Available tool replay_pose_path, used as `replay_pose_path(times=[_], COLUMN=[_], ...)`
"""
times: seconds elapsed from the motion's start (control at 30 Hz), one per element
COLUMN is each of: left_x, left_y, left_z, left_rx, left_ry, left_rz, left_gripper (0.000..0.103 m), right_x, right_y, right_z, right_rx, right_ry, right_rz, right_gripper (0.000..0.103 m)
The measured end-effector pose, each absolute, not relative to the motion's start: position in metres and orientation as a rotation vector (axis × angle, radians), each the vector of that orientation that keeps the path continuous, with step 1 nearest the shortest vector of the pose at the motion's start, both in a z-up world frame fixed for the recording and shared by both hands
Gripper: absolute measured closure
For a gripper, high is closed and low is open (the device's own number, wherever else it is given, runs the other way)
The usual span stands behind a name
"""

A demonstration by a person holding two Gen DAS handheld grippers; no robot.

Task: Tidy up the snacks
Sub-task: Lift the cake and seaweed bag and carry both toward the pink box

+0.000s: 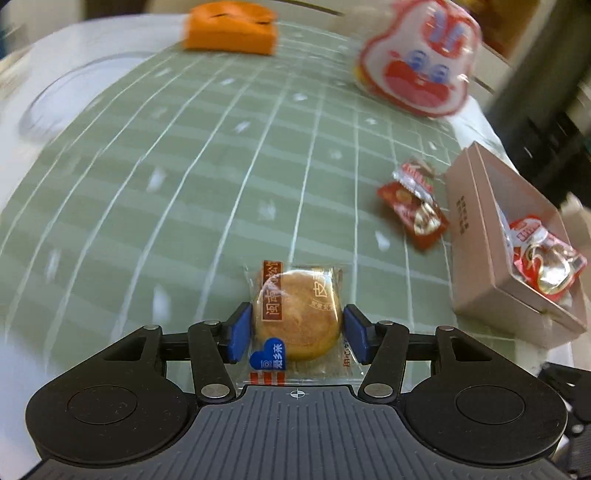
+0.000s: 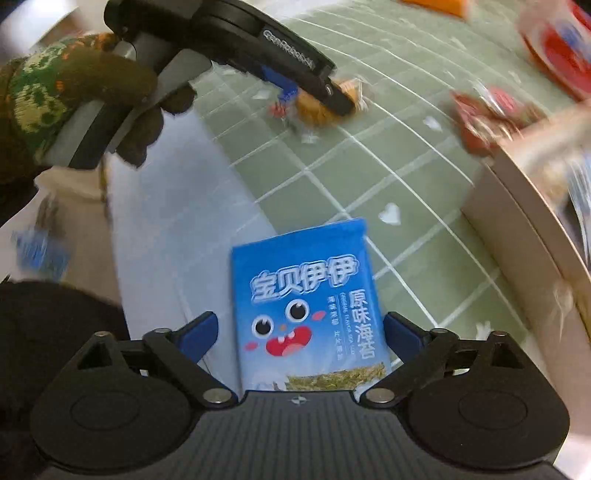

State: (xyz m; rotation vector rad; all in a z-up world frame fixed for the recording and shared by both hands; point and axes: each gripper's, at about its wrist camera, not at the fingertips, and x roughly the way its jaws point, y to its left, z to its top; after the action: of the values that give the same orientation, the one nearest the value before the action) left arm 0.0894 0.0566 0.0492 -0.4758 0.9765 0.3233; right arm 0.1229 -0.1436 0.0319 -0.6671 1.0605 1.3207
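My left gripper [image 1: 297,334] is shut on a round pastry in a clear wrapper [image 1: 299,314], held above the green grid mat [image 1: 166,184]. My right gripper [image 2: 299,334] is shut on a blue seaweed packet [image 2: 306,306] with a cartoon face, held over the mat's near edge. The right wrist view also shows the left gripper [image 2: 325,92] with the pastry [image 2: 314,107]. A tan cardboard box [image 1: 480,258] at the right holds a red-and-white snack packet [image 1: 543,262]. Two red snack packets [image 1: 413,203] lie on the mat beside it.
A white-and-red cartoon snack bag [image 1: 421,59] lies at the far right of the mat. An orange packet [image 1: 229,29] lies at the far edge. A clear glass dish [image 1: 74,92] stands on the white table at the left. The box [image 2: 524,229] is close on my right.
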Motion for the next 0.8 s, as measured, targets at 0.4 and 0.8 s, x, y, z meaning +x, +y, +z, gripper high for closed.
replay_pose_path(times=[0.4, 0.8], left_x=[-0.001, -0.015], left_y=[-0.022, -0.072], left_z=[0.073, 0.077], left_rx=[-0.612, -0.546], left_ry=[0.869, 0.921], left_rz=[0.522, 0.469], left_gripper=[0.044, 0.044], right_x=[0.123, 0.125], right_y=[-0.168, -0.212], right_z=[0.032, 0.058], right_rx=[-0.752, -0.596], right_ry=[0.889, 0.953], right_rz=[1.393, 1.308], right_gripper=[0.025, 0.026])
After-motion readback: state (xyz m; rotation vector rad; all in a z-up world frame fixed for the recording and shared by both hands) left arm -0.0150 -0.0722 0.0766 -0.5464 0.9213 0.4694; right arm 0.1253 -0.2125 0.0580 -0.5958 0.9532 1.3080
